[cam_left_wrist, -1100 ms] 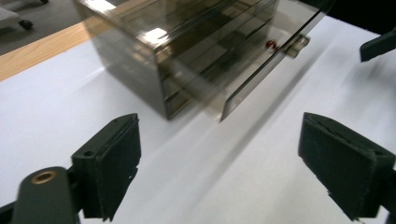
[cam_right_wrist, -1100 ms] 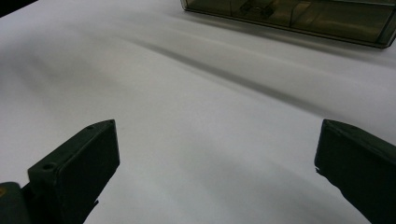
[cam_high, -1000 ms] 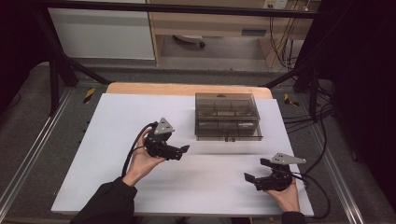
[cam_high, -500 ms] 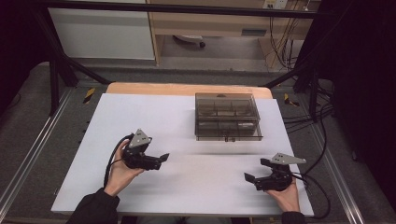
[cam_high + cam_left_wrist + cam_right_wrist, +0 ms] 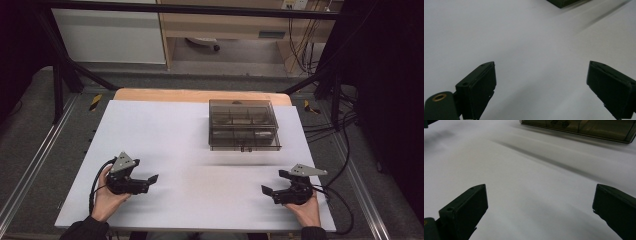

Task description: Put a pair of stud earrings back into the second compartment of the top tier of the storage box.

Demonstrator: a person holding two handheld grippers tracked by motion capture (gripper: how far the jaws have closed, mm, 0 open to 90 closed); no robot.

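A: Smoky clear box (image 5: pixel 243 124) with inner compartments, lid down, small latch at the near edge. Sits on the far right part of the white tabletop (image 5: pixel 165 130). Small dark bits inside, too blurred to tell apart.

B: Seen also from the right gripper view, along the top edge (image 5: pixel 584 127); just a corner of it in the left gripper view (image 5: pixel 564 2).

A: Well apart from both grippers. Nothing touching it.

B: Left gripper (image 5: pixel 150 179) low at the near left of the tabletop, held in a hand (image 5: pixel 106 197), jaws spread wide with bare white surface between them (image 5: pixel 541 85). Grey three-cornered plate on top, black cable looping off to the left.

A: Right gripper (image 5: pixel 267 192) at the near right, held in the other hand (image 5: pixel 306 210). Jaws also wide apart, nothing between them (image 5: pixel 540 212). Pointing toward the middle, as does the left.

B: Beyond the tabletop: wooden strip (image 5: pixel 200 95) at the far edge, grey floor, a pale cabinet (image 5: pixel 110 35), hanging wires (image 5: pixel 300 35) at the right.
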